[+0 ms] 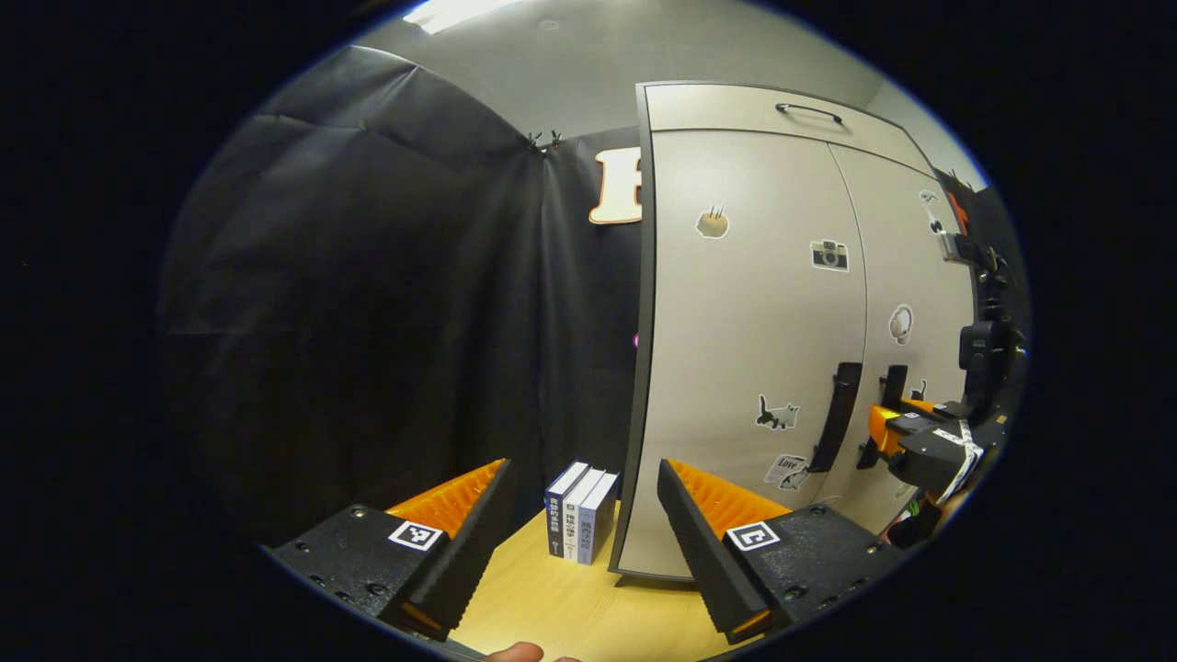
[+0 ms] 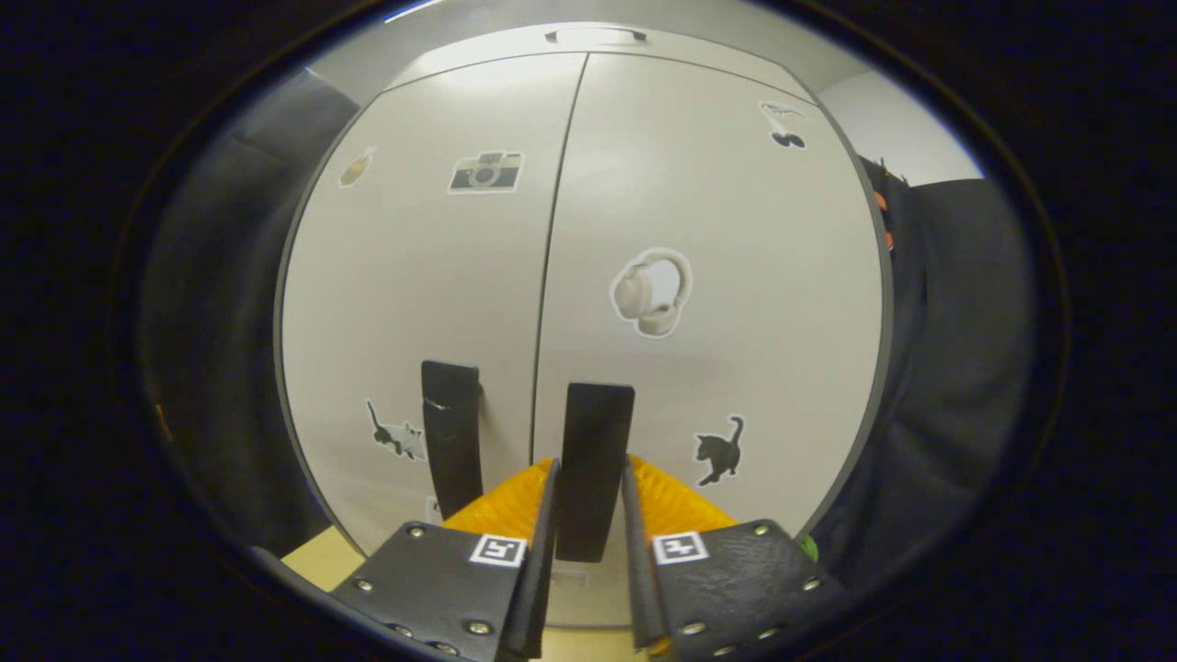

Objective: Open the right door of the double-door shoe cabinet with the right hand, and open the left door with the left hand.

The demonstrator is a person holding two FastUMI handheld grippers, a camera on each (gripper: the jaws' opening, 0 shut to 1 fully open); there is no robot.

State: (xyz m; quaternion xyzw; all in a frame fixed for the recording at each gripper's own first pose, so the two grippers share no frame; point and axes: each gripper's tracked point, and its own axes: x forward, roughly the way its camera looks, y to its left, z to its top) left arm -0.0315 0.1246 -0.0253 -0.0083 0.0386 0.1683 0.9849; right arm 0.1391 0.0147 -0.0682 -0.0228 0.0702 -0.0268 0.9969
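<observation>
A pale double-door shoe cabinet [image 2: 588, 276] stands upright on a light wooden tabletop [image 1: 570, 607], both doors shut and meeting at a thin vertical seam. In the right gripper view, the right gripper [image 2: 588, 487] is at the right door [image 2: 717, 303], its two fingers closed around the right door handle [image 2: 596, 460], a dark vertical bar that stands just right of the seam and runs down between the fingers, one finger pressing on each side. The left door handle [image 2: 452, 441], a matching dark bar, sits just left of the seam on the left door [image 2: 423, 294], untouched. Stickers dot the doors: a camera sticker [image 2: 485, 172], a headphones sticker [image 2: 651, 292] and a black cat sticker [image 2: 719, 450]. In the left gripper view, the left gripper [image 1: 584, 515] hangs well back from the cabinet with its fingers spread wide apart and nothing between them; the cabinet's left edge rises beyond its right finger, and the left door handle lies farther right, apart from both fingers. The right gripper shows there too, at the handles on the far right. Three books [image 1: 581, 510] stand upright on the tabletop just beside the cabinet's left side, seen through the gap between the open fingers. A dark drawer handle [image 1: 809, 110] curves across the top panel of the cabinet.
</observation>
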